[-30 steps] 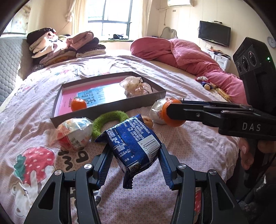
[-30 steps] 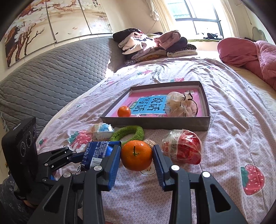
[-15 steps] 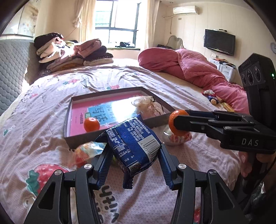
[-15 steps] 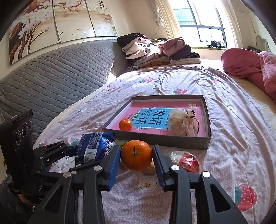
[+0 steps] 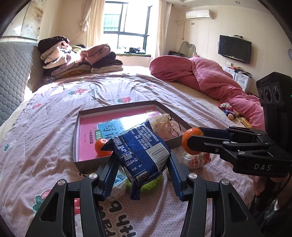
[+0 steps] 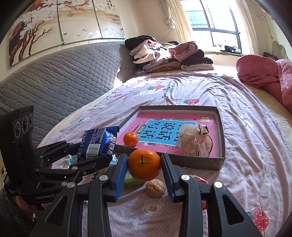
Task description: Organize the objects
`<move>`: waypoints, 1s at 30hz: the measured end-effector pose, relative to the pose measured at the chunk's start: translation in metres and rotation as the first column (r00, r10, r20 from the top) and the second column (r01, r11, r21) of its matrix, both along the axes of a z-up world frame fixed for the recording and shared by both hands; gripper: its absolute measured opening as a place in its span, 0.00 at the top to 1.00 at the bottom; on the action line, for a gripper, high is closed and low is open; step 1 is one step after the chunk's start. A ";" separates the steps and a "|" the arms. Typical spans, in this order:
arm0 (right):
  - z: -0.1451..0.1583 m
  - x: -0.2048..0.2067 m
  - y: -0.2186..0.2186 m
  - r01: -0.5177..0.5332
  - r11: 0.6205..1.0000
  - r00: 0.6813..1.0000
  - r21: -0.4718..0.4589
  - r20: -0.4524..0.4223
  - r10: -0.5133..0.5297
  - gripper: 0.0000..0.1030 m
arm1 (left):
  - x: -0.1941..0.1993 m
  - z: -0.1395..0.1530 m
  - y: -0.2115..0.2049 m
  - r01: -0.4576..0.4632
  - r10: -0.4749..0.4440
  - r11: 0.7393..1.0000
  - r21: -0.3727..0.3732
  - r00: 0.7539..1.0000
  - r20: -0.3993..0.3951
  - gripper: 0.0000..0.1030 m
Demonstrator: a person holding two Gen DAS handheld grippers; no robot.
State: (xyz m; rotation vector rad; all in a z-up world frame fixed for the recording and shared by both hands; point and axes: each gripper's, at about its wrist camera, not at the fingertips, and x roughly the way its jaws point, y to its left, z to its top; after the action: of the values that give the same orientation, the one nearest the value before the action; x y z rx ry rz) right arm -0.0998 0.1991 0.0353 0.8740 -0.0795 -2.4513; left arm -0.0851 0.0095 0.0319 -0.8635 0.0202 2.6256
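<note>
This is a bedroom in a home. A wide bed (image 5: 54, 138) with a strawberry-print sheet fills the room, backed by a grey quilted headboard (image 6: 60, 85), with a bunched pink quilt (image 5: 206, 76) and a stack of folded clothes (image 5: 76, 58) lying on it. A curtained window (image 5: 127, 25), a wall-mounted television (image 5: 235, 48), an air conditioner (image 5: 199, 14) high on the wall and blossom paintings (image 6: 54, 23) above the headboard complete the domestic setting.

Folded clothes (image 5: 80, 58) heaped by the headboard (image 6: 60, 80), a pink quilt (image 5: 206, 76) (bunched), wall television (image 5: 234, 48)
</note>
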 end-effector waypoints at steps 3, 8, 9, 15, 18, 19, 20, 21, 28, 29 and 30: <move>0.000 -0.004 -0.001 0.002 1.000 1.000 0.004 -0.001 -0.002 0.63 | -0.005 0.000 0.001 -0.001 0.001 1.000 -0.002 1.000 0.001 0.47; -0.001 -0.010 -0.002 0.001 1.000 1.000 0.011 -0.002 -0.001 0.63 | -0.013 0.003 0.001 -0.003 0.002 1.000 -0.006 1.000 -0.009 0.47; -0.001 -0.011 -0.002 0.002 1.000 1.000 0.013 -0.005 -0.002 0.63 | -0.014 0.004 0.001 -0.003 0.003 1.000 -0.007 1.000 -0.011 0.47; 0.002 -0.021 -0.001 0.011 1.000 1.000 0.018 -0.015 -0.011 0.63 | -0.025 0.005 0.001 -0.008 0.008 1.000 -0.018 1.000 -0.012 0.47; 0.003 -0.028 0.001 0.018 1.000 1.000 0.023 -0.016 -0.017 0.63 | -0.033 0.004 0.001 -0.012 0.012 1.000 -0.020 1.000 -0.009 0.47; 0.003 -0.029 0.001 0.019 1.000 1.000 0.025 -0.016 -0.019 0.63 | -0.036 0.004 0.001 -0.013 0.013 1.000 -0.020 1.000 -0.007 0.47; 0.003 -0.031 0.002 0.020 0.999 1.000 0.027 -0.018 -0.020 0.63 | -0.038 0.004 0.002 -0.013 0.013 1.000 -0.022 1.000 -0.006 0.47; 0.003 -0.033 0.002 0.022 0.999 1.000 0.029 -0.019 -0.022 0.63 | -0.040 0.004 0.002 -0.013 0.013 1.000 -0.022 1.000 -0.006 0.47; 0.004 -0.047 0.005 0.038 0.998 0.999 0.046 -0.024 -0.037 0.63 | -0.057 0.003 0.003 -0.022 0.022 0.999 -0.029 1.000 -0.001 0.47; 0.003 -0.050 0.005 0.040 0.998 0.999 0.048 -0.025 -0.039 0.63 | -0.060 0.003 0.003 -0.025 0.025 0.999 -0.028 1.000 0.000 0.47; 0.004 -0.053 0.006 0.043 0.998 0.999 0.051 -0.026 -0.042 0.63 | -0.062 0.003 0.003 -0.025 0.025 0.999 -0.030 1.000 0.001 0.47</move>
State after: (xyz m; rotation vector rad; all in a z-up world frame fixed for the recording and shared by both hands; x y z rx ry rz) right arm -0.1528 0.2049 0.0388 0.8717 -0.0269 -2.5131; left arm -0.1475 0.0128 0.0351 -0.8806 0.0489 2.6543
